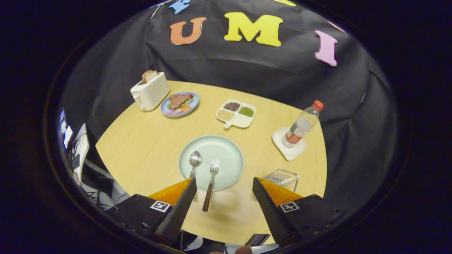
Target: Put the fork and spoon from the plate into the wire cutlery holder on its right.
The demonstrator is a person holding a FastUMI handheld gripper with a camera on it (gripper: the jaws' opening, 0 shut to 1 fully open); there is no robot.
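A pale green plate [226, 155] lies on the round wooden table just ahead of my fingers. A spoon [194, 160] rests on the plate's left part, its handle running down behind my left finger. To its right lies a fork [211, 181] with a brown handle that sticks out over the plate's near rim, between my fingers. The wire cutlery holder [282, 178] stands right of the plate, partly hidden behind my right finger. My gripper [224, 183] hovers above the table, open, with nothing held.
A white toaster [150, 91] with bread and a blue plate of food [180, 104] stand at the far left. A divided snack dish [236, 113] sits beyond the green plate. A water bottle [303, 124] stands on a white coaster [289, 145], beyond the holder.
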